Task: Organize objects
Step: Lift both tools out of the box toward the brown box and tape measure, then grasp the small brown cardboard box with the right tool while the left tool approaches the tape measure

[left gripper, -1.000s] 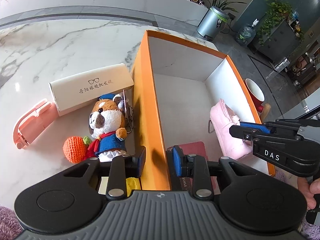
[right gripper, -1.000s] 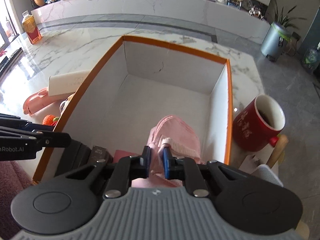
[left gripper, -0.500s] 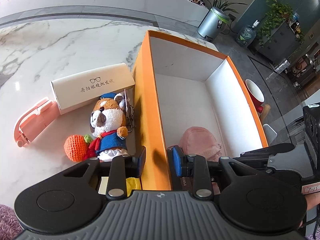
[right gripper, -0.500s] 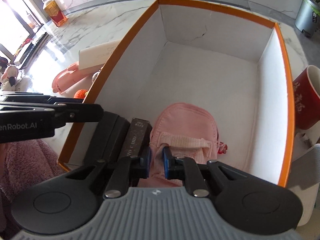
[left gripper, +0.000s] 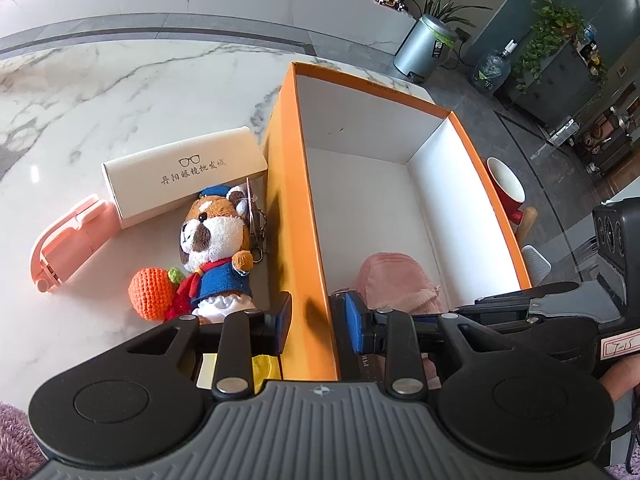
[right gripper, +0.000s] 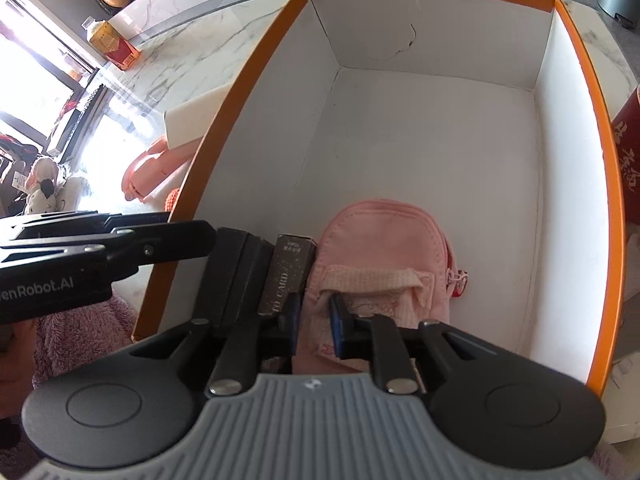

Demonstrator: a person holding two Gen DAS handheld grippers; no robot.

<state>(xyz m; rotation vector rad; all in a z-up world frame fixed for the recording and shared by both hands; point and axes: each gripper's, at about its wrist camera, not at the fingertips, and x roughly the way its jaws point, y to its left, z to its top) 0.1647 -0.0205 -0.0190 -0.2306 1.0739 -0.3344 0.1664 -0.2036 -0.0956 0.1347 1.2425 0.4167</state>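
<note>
One pink pouch down, claw letting go.
My right claw [right gripper: 314, 316] has just been opening around the pink pouch [right gripper: 384, 256], now lying inside the orange box [right gripper: 576, 92] beside a dark card box [right gripper: 286, 272]; my left claw [left gripper: 316, 320] pinches the box wall to steady it.

Both wrist cameras look steeply down at close range, sharing the orange box [left gripper: 298, 216] and pink pouch [right gripper: 384, 248].

Home: marble counter [left gripper: 120, 92], potted plants [left gripper: 552, 36]
</note>
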